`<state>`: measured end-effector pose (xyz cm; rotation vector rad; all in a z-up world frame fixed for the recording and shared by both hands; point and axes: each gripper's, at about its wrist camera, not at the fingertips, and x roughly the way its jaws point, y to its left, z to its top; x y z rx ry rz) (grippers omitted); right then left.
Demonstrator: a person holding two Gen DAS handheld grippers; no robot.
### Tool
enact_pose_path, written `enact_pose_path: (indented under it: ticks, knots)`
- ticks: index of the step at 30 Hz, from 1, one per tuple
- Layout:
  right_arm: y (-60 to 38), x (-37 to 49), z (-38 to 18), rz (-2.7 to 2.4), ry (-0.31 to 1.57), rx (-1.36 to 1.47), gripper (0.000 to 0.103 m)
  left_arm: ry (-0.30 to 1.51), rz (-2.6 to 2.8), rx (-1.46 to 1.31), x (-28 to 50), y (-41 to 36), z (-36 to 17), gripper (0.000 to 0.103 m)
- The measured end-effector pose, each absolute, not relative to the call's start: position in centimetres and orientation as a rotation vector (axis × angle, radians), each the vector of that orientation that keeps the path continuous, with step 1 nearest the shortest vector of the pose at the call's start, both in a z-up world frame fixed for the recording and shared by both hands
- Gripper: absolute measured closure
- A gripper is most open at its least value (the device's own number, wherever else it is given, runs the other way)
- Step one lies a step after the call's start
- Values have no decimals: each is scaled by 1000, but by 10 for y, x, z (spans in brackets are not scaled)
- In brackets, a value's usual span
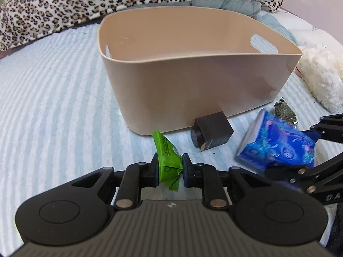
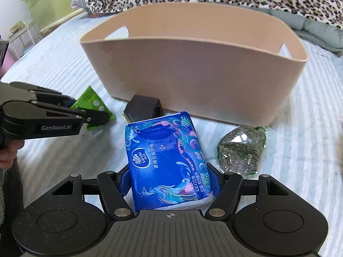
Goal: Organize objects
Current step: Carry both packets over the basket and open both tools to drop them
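In your left wrist view, your left hand-held gripper point(image 1: 170, 168) has its jaws nearly closed, pinching the green sachet point(image 1: 167, 160) between the blue pads, low over the striped bed sheet point(image 1: 53, 107); straight ahead the beige bin point(image 1: 193, 75) stands on the bed, with the dark box point(image 1: 211, 131) lying just before its near wall; off to the right, the blue tissue pack point(image 1: 276, 144) sits in your right hand-held gripper point(image 1: 315, 150) (somewhat blurred here), a greenish clear packet point(image 1: 286, 110) just behind it; the leopard blanket point(image 1: 107, 0) is heaped beyond the bin. In your right wrist view, the right hand-held gripper point(image 2: 170, 184) is spread about halfway, both fingers pressed against the sides of the blue tissue pack point(image 2: 167, 160), which is tilted towards the bin point(image 2: 193, 75); the greenish clear packet point(image 2: 241, 148) lies on the sheet just beside the pack, the dark box point(image 2: 143, 107) beyond it near the bin's wall; your left hand-held gripper point(image 2: 94, 113) comes in from the left, clamped on the green sachet point(image 2: 91, 100).
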<state>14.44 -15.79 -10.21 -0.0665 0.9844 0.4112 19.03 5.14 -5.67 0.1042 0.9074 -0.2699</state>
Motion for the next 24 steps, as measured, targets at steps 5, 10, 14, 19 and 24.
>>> enact_pose_path:
  ticks: [5, 10, 14, 19, 24]
  knots:
    - [-165, 138, -85, 401, 942, -32, 38, 867, -273, 104, 177, 55, -36, 82]
    - [-177, 131, -58, 399, 878, -22, 38, 800, -273, 132, 162, 56, -9, 82]
    - [-186, 133, -33, 382, 806, 3, 38, 746, -268, 133, 159, 56, 14, 82]
    - [-196, 146, -5, 346, 720, 25, 38, 674, -266, 143, 165, 48, 40, 81]
    - [-199, 175, 8, 306, 671, 43, 38, 648, -255, 151, 190, 36, 50, 81]
